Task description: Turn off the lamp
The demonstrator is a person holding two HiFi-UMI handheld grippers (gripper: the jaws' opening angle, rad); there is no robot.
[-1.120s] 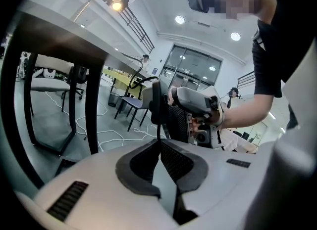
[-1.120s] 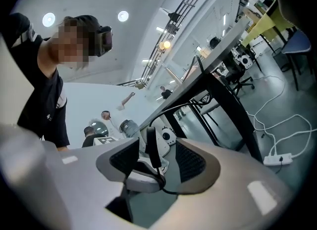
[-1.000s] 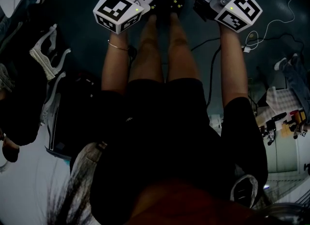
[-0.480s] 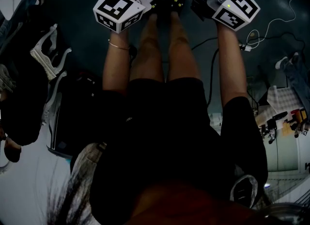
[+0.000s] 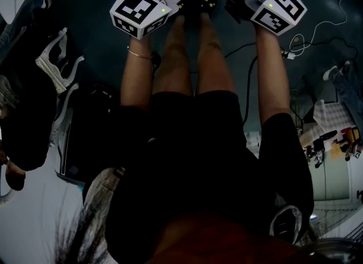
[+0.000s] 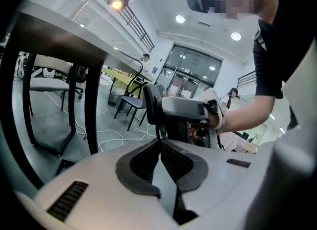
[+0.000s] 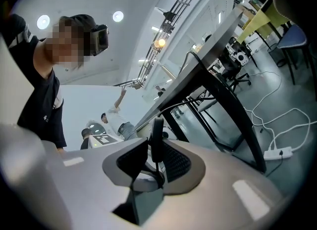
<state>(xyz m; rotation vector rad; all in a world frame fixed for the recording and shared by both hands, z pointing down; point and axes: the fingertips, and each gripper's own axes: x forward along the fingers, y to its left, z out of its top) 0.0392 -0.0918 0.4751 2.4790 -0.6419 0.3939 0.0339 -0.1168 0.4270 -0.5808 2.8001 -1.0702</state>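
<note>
Right gripper view: right gripper [image 7: 154,149], level, below the edge of the dark table [image 7: 218,46]. Its jaws have just been closing and the pads now press on a black cord switch [image 7: 157,136], which stands upright between them. A cable runs from the switch up to the table edge.

Lamp [image 7: 159,42]: lit, on a thin curved arm above the table top, well apart from both grippers.

Left gripper view: left gripper [image 6: 159,144], tilted slightly down, below the table top. Its jaw tips are together with nothing between them.
</note>
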